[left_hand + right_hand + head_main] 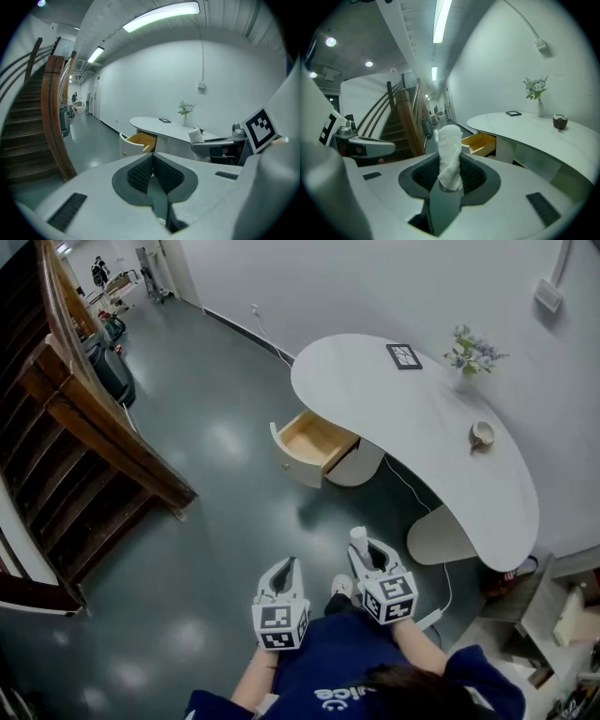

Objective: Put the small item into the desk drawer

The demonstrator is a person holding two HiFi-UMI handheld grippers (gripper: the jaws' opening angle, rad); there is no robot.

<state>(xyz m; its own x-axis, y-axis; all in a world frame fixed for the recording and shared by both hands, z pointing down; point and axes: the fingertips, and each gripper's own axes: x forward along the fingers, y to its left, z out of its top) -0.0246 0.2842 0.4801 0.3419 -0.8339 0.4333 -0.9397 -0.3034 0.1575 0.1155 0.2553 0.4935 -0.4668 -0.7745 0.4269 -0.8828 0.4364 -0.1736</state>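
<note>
The small item, a white roll, stands upright in the right gripper, whose fingers are closed narrowly on its lower end. So the pick-up is done. In the head view it sits low in the frame, just right of centre, in front of the person.

The left gripper rides beside it, to its left in the head view. Its fingers are pressed together with nothing between them.

The drawer shows above the grippers, near the middle of the frame, under the near end of the curved tabletop. It is already pulled out, and what shows of its wooden inside looks bare. So opening it is no longer needed, by my reckoning.

Dark floor lies between grippers and drawer, and they are well apart. What is left, I would say, is most of the carry: bring the roll over the open drawer, lower it inside and let the fingers go. Shutting the drawer may follow, though the task does not ask for it.
</note>
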